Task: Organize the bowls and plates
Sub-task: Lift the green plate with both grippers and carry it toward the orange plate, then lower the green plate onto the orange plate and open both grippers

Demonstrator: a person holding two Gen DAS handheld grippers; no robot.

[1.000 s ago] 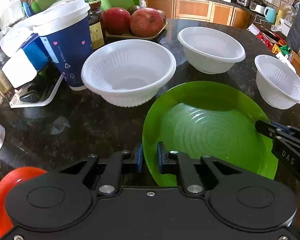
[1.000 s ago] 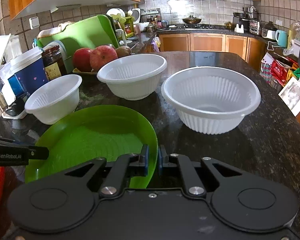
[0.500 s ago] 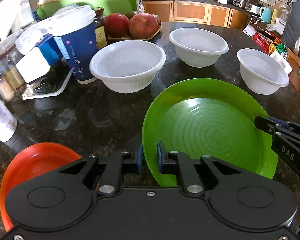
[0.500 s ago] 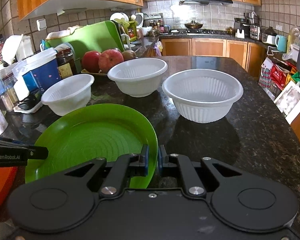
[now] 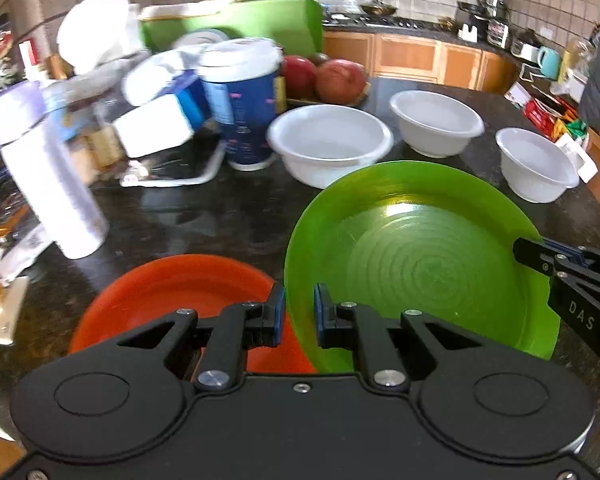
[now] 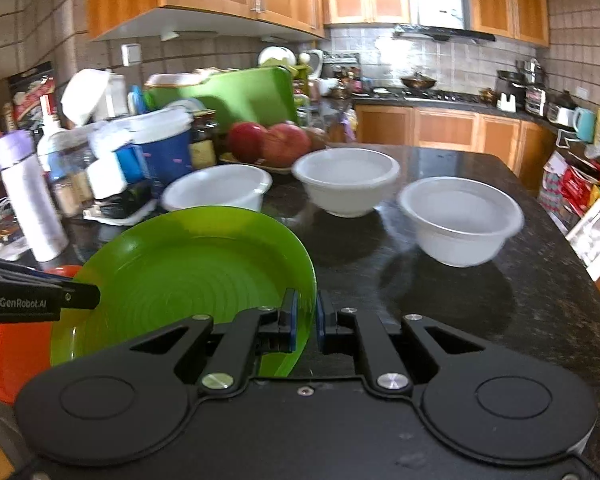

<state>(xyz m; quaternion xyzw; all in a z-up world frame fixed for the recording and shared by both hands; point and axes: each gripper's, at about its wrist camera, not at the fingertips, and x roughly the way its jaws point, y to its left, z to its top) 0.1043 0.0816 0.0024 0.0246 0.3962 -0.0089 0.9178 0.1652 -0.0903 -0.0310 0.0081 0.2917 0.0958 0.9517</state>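
Both grippers clamp the green plate (image 5: pixel 420 264) by opposite rim edges: left gripper (image 5: pixel 299 314) pinched on its left rim, right gripper (image 6: pixel 304 322) pinched on its right rim. Plate is tilted, lifted off the dark granite counter (image 6: pixel 480 312), partly over the orange plate (image 5: pixel 180 284). Three white bowls (image 6: pixel 458 220) sit on the counter beyond, well apart from the plate. Apples (image 5: pixel 340 80) behind them.

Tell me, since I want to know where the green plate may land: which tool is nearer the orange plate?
Left. The left tool grips the green plate rim directly above the orange plate; the right tool grips the opposite rim, farther away.
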